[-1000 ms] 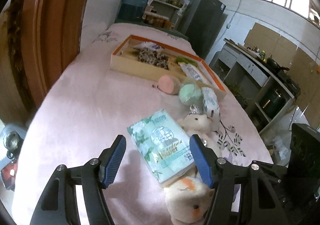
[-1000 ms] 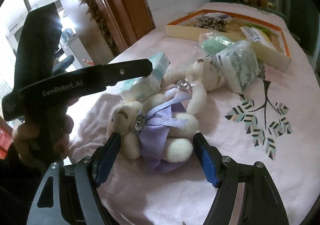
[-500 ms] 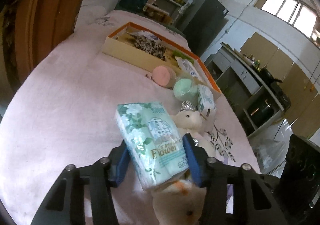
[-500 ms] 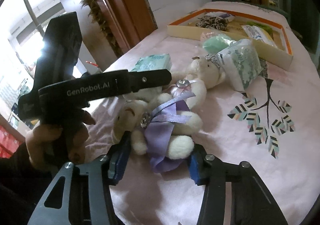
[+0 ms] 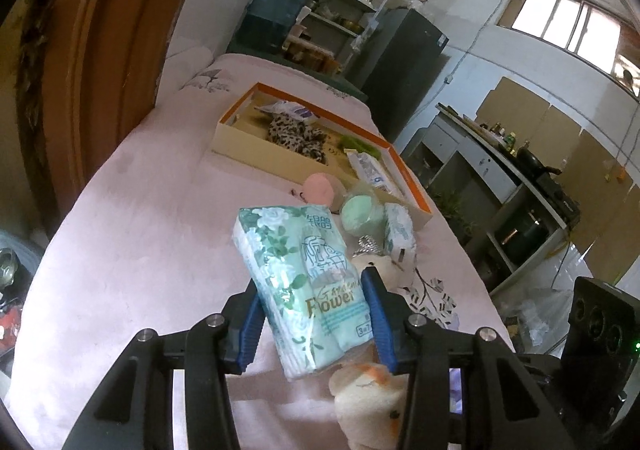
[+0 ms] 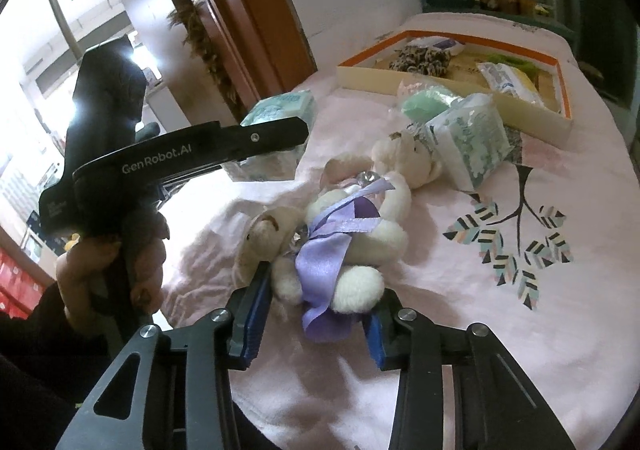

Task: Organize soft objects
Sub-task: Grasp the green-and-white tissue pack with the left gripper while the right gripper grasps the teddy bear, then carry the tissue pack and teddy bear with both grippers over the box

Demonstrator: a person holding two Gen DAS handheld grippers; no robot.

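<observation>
My left gripper [image 5: 314,316] is shut on a green flower-print tissue pack [image 5: 300,278] and holds it above the pink tablecloth [image 5: 132,250]. My right gripper [image 6: 316,314] is shut on a white plush bunny pair with a purple ribbon [image 6: 340,234], gripping its lower end on the cloth. The bunny also shows in the left wrist view [image 5: 368,406]. The tissue pack also shows in the right wrist view [image 6: 280,113], behind the left gripper's arm. An orange-rimmed box [image 5: 408,177] stands farther back.
A pink round puff [image 5: 322,189], a green wrapped puff [image 5: 360,211] and a small white tissue pack [image 5: 398,230] lie before the box. The box holds a leopard-print cloth [image 5: 296,137] and packets. A wooden door [image 5: 100,49] is at left; kitchen counters are right.
Both grippers have closed: the left on the tissue pack and lifted it off the cloth, the right on the plush bunny pair.
</observation>
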